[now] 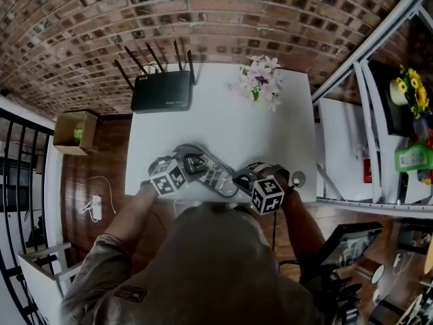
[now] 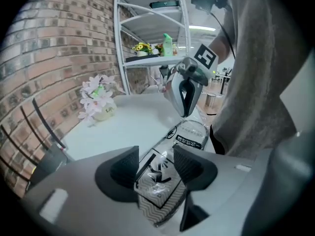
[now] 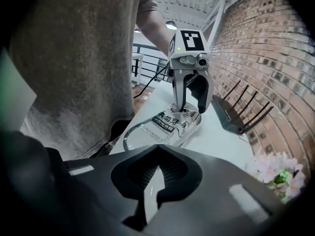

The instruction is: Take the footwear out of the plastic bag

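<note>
1. Brick wall (image 1: 203, 5) backs a white bench (image 1: 223, 127), which carries a black router (image 1: 161, 90) and a pot of pale flowers (image 1: 260, 80) on its far side.
2. Near the bench's front edge lies the clear plastic bag (image 1: 215, 178), printed with black labels, between the 2 grippers.
3. Footwear (image 2: 160, 205) with a grey zigzag pattern shows through the film, inside the bag.
4. Left gripper (image 2: 156, 167) points down over one end of the bag. Its fingers stand apart with the bag between them, not clamped on it.
5. Right gripper (image 3: 156, 173) has its fingers closed together at the bag's other end. Whether they pinch any film cannot be told.
</note>
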`<state>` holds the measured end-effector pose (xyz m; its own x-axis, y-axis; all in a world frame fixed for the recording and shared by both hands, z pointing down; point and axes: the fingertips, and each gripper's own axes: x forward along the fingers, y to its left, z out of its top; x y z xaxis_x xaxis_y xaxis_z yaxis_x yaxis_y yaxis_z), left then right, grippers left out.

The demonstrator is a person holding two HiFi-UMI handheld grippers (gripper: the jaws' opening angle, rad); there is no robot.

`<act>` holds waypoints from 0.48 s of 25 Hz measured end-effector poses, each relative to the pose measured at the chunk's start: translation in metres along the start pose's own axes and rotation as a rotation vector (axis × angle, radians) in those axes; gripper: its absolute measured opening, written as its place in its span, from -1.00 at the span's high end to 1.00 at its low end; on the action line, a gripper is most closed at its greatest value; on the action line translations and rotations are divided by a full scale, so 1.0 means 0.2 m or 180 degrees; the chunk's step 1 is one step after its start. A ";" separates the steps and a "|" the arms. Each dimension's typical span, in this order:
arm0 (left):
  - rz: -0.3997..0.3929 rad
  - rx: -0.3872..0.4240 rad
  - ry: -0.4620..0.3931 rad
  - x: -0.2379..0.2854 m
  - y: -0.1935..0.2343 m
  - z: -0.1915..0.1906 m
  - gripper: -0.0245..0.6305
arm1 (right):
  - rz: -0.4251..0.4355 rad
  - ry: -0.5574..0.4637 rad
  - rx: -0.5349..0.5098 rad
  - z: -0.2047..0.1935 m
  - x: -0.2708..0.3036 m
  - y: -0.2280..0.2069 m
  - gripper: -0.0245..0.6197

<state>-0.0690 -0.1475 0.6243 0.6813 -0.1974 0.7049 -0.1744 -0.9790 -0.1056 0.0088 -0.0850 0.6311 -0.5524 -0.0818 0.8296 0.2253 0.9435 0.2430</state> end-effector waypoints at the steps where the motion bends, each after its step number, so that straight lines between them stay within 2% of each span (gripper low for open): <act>1: -0.0042 0.0062 0.0029 0.02 0.00 0.01 0.32 | -0.0002 -0.0006 0.0003 0.00 0.00 0.00 0.88; 6: -0.0330 0.0277 0.0273 0.11 -0.05 0.00 0.35 | -0.0021 -0.0048 0.0048 -0.01 -0.01 -0.02 0.88; 8: -0.0399 0.0296 0.0359 0.12 -0.06 -0.01 0.53 | -0.0043 -0.0060 0.0074 -0.02 -0.01 -0.03 0.88; 12: -0.0384 0.0257 0.0436 0.12 -0.08 -0.04 0.78 | -0.0133 -0.0071 0.0223 -0.05 -0.02 -0.08 0.88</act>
<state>-0.0545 -0.1354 0.6486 0.5898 -0.0752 0.8041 -0.0360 -0.9971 -0.0668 0.0159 -0.1022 0.6284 -0.5780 -0.1152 0.8078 0.1454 0.9596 0.2409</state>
